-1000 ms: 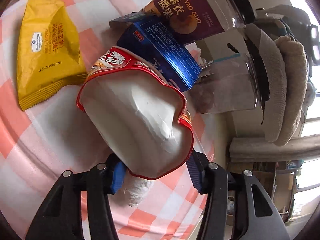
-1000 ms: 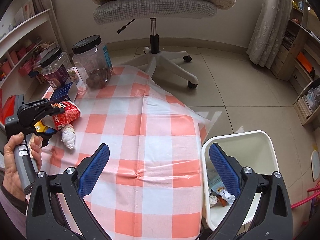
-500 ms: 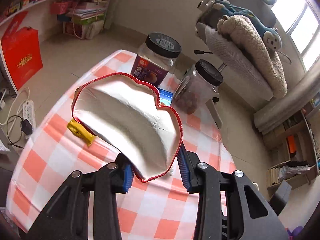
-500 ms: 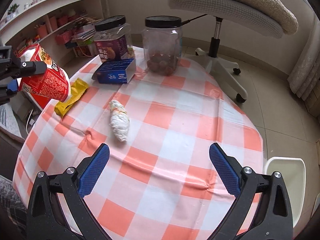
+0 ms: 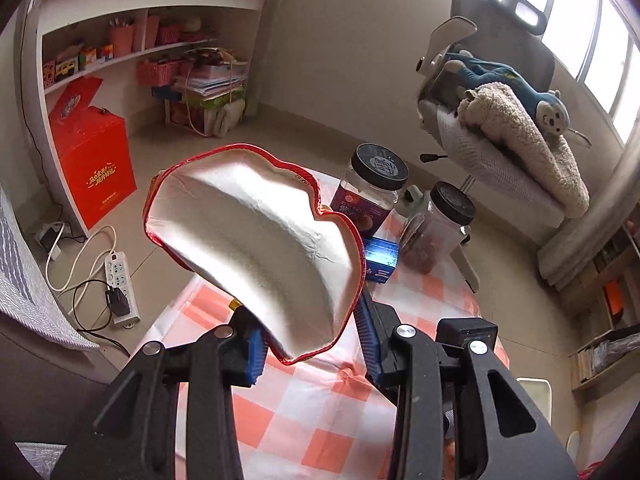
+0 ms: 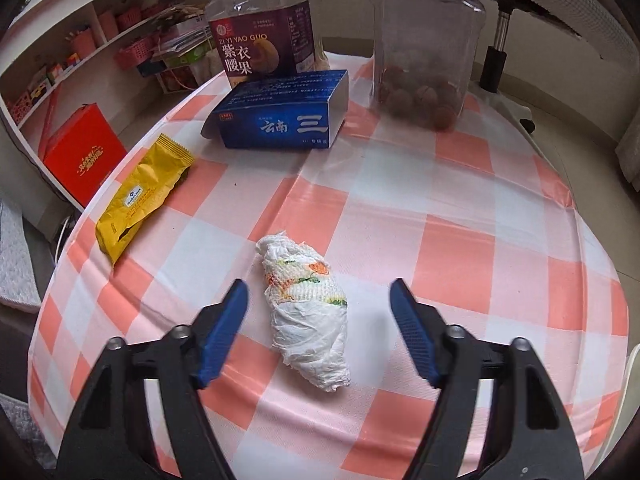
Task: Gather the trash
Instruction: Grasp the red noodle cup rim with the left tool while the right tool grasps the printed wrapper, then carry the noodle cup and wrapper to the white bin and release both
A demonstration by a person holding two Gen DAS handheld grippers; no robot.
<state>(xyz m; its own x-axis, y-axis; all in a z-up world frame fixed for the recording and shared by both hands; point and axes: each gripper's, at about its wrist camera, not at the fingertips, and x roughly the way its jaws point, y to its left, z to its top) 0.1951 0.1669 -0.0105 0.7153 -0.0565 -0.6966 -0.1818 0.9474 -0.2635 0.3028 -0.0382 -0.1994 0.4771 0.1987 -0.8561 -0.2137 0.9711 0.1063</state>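
My left gripper (image 5: 310, 330) is shut on a crushed red paper cup (image 5: 260, 252) with a white inside, held high above the checked table (image 5: 320, 420). My right gripper (image 6: 318, 312) is open, low over the table, its jaws on either side of a crumpled white tissue wad (image 6: 308, 308) with orange and green print. A yellow snack wrapper (image 6: 140, 196) lies to the left of the wad. The white bin's rim (image 5: 534, 388) shows at the right of the left wrist view.
A blue box (image 6: 280, 116) and two clear jars, one purple-labelled (image 6: 264, 28) and one with nuts (image 6: 424, 48), stand at the table's far side. An office chair (image 5: 504, 136) with a blanket is beyond. A red box (image 5: 92, 164), a power strip (image 5: 120, 280) and shelves are left.
My left gripper has lifted the red cup up and away from the table. My right gripper has swung from the bin side and come down around the tissue wad.
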